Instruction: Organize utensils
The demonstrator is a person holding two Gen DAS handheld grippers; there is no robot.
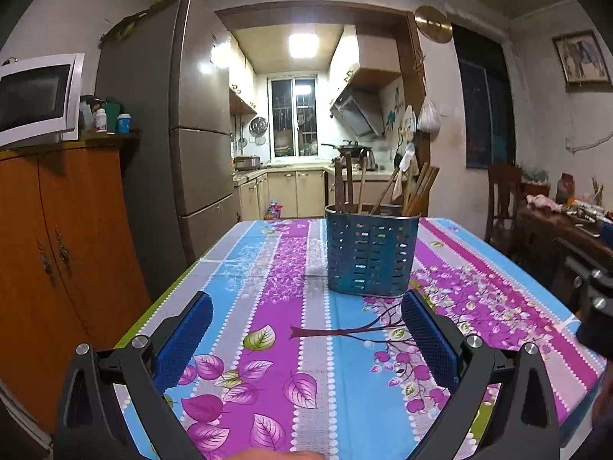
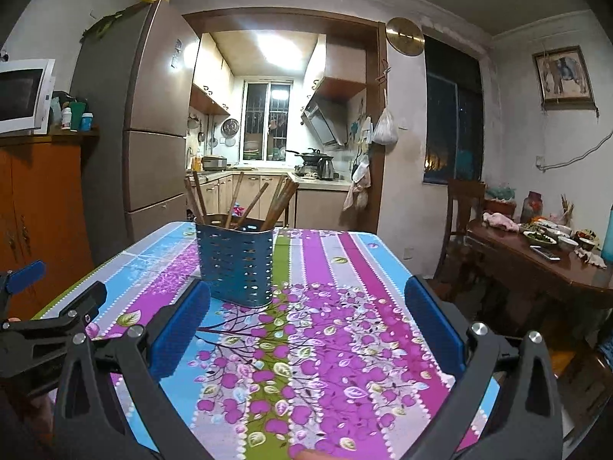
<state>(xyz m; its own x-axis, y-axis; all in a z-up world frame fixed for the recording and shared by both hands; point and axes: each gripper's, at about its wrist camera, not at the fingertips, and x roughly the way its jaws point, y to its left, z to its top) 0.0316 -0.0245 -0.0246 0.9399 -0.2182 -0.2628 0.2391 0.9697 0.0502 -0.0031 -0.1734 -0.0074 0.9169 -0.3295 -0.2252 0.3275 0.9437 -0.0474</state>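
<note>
both grippers gape wide, holding nothing — the blue perforated metal utensil caddy [image 1: 371, 255] stands upright on the floral tablecloth [image 1: 268, 306], brown wooden chopsticks [image 1: 415, 191] jutting upward; it sits dead ahead, nearer the left gripper [image 1: 306, 339], left of the right gripper [image 2: 306, 326].

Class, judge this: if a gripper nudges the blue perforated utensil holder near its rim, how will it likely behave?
The utensil holder probably tips rather than slides: it is tall, and the chopsticks lean above its rim. The tablecloth may bunch under it.
</note>
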